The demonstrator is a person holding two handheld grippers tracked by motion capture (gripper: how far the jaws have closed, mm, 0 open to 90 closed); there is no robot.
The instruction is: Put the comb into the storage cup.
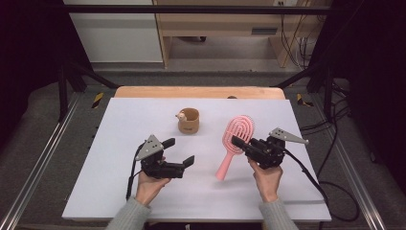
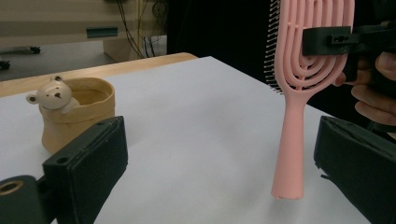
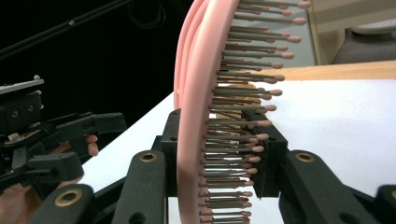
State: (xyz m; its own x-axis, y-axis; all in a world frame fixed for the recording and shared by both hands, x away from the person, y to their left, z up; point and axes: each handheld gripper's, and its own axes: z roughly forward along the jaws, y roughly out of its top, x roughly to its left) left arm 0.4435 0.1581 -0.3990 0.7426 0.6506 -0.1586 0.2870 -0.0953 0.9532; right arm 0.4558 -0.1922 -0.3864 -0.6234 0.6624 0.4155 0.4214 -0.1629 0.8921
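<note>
Your left gripper (image 1: 181, 152) sits low on the white tabletop (image 1: 119, 124), fingers wide apart, empty. Your right gripper (image 1: 241, 142) clamps the pink hairbrush (image 1: 234, 139) head, handle tip touching tabletop. Bear cup (image 1: 188, 120) beyond.

L gripper (image 1: 181, 152) sits low over the counter (image 1: 119, 124) w/ fingers (image 2: 86, 163) spread wide apart, nothing btwn them. R gripper (image 1: 241, 142) is raised, fingers (image 3: 154, 186) clamped on the pink hairbrush (image 1: 234, 143) head (bristle side incl.). Both hands grip from below.
</note>
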